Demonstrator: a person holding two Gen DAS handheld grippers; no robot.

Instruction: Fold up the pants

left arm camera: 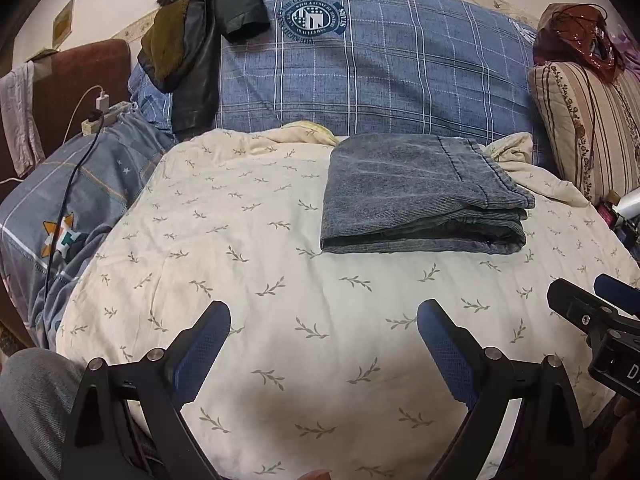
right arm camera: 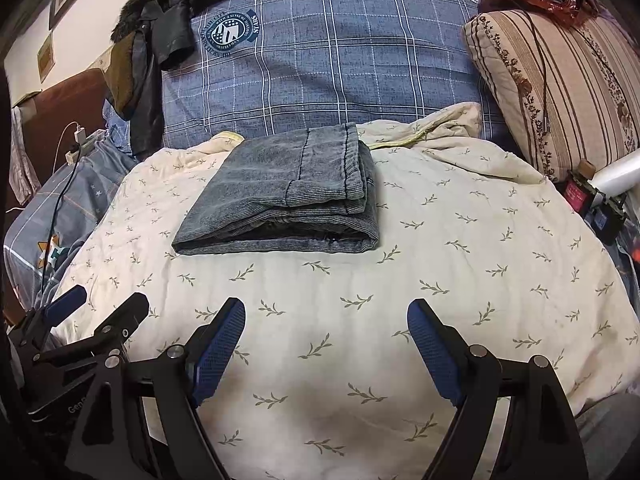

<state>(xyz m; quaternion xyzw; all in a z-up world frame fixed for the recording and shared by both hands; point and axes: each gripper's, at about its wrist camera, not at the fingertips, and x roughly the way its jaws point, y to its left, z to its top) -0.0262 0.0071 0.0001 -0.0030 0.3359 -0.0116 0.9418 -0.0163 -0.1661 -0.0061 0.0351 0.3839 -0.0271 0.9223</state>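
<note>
A pair of grey-blue jeans [left arm camera: 420, 192] lies folded into a thick rectangle on the cream leaf-print quilt [left arm camera: 248, 248], toward its far side. In the right wrist view the same jeans [right arm camera: 288, 196] sit left of centre on the quilt [right arm camera: 460, 248]. My left gripper [left arm camera: 324, 312] hovers open over the near part of the quilt, well short of the jeans, with nothing between its blue pads. My right gripper [right arm camera: 326, 312] is open too, empty, beside the left one. Each gripper shows at the edge of the other's view: the right gripper [left arm camera: 592, 304], the left gripper [right arm camera: 100, 304].
A big blue plaid pillow [left arm camera: 380, 68] stands behind the quilt, with a black jacket [left arm camera: 196, 56] draped at its left. A striped cushion [left arm camera: 592, 128] is at the right. A power strip with chargers [left arm camera: 102, 114] and a black cable [left arm camera: 68, 196] lie at the left.
</note>
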